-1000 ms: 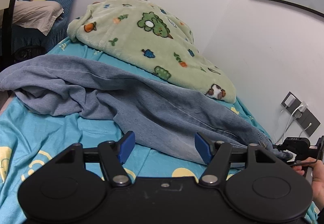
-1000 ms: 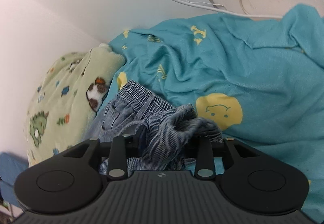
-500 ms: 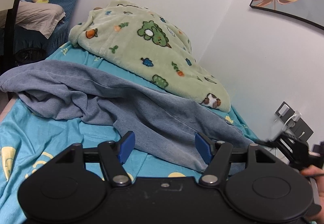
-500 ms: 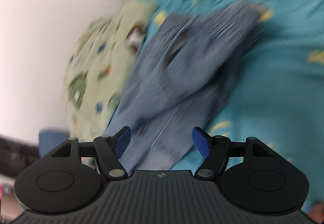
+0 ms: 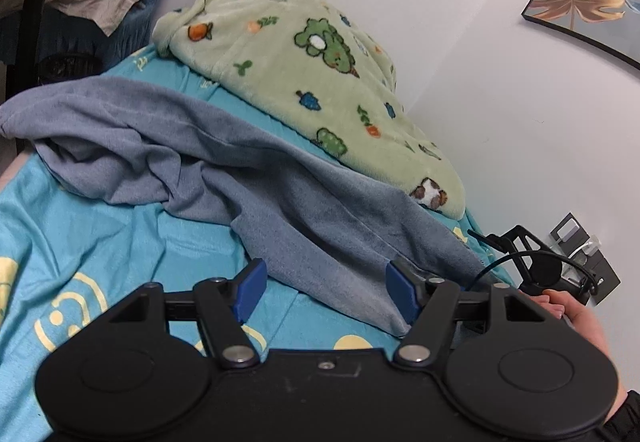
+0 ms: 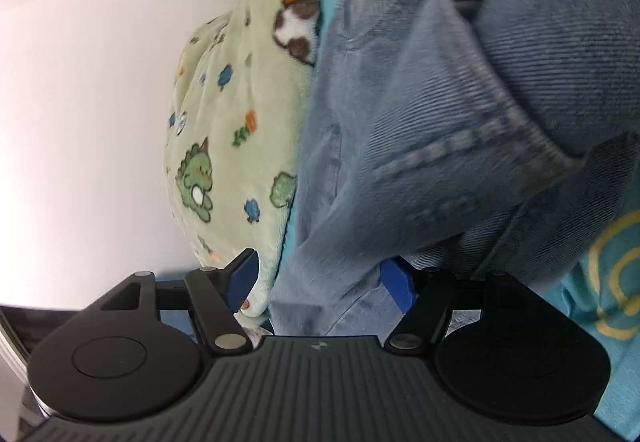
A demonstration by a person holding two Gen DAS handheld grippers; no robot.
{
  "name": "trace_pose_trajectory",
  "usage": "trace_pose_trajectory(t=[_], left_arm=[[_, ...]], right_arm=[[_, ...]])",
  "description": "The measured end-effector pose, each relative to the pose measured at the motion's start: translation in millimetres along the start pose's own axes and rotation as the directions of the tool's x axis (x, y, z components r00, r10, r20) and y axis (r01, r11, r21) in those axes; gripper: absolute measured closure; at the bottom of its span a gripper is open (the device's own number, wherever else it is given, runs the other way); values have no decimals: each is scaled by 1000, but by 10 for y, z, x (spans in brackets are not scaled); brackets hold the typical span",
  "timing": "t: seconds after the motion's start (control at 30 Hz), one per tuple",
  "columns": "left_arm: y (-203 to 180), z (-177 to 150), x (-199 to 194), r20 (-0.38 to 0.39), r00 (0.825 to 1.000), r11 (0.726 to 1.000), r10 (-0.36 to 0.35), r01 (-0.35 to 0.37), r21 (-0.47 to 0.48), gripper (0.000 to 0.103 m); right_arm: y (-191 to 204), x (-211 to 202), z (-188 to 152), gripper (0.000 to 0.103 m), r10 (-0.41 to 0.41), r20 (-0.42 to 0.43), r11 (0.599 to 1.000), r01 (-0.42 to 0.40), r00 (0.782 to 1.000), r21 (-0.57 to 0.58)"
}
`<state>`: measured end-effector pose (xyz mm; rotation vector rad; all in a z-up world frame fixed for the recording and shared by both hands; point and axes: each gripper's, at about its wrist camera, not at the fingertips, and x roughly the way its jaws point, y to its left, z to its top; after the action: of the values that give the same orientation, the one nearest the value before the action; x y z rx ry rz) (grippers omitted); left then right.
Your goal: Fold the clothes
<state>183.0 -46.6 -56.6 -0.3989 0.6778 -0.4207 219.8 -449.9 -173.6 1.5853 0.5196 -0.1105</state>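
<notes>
Released a second ago, the blue-grey denim trousers (image 6: 420, 114) now lie bunched ahead of the spread right gripper (image 6: 318, 278), unfolded; left gripper (image 5: 326, 288) likewise spread, empty.

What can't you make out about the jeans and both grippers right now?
- Left wrist view: the jeans waist end is hidden behind the left gripper body and the frame edge.
- Right wrist view: the denim is motion-blurred, so which part lies nearest is unclear.
- Right gripper: jaws apart, cloth between them; contact with the pads cannot be told.
- The floral blanket hides the bed behind it.
</notes>
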Motion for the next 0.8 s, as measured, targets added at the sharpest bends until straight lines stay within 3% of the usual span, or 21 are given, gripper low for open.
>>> trace_pose_trajectory(t=[0.1, 0.23, 0.27, 0.57, 0.8], left_arm=[[-1, -10, 56, -16, 1000, 1000, 3, -3, 1, 40], [4, -16, 81, -19, 1000, 1000, 8, -8, 0, 41], [8, -11, 75, -15, 1000, 1000, 9, -9, -4, 41], [49, 57, -137, 29, 999, 998, -21, 22, -64, 41], [23, 78, -253, 45, 998, 996, -48, 51, -69, 41]], right_arm=[[-85, 4, 41, 40, 0, 1, 999, 0, 1000, 35], [-94, -10, 11, 90, -56, -4, 998, 56, 998, -11], [-81, -19, -5, 95, -71, -5, 997, 70, 997, -28], [38, -605, -349, 99, -127, 6, 975, 126, 992, -182], [-193, -740, -525, 99, -271, -4, 945, 266, 962, -192]])
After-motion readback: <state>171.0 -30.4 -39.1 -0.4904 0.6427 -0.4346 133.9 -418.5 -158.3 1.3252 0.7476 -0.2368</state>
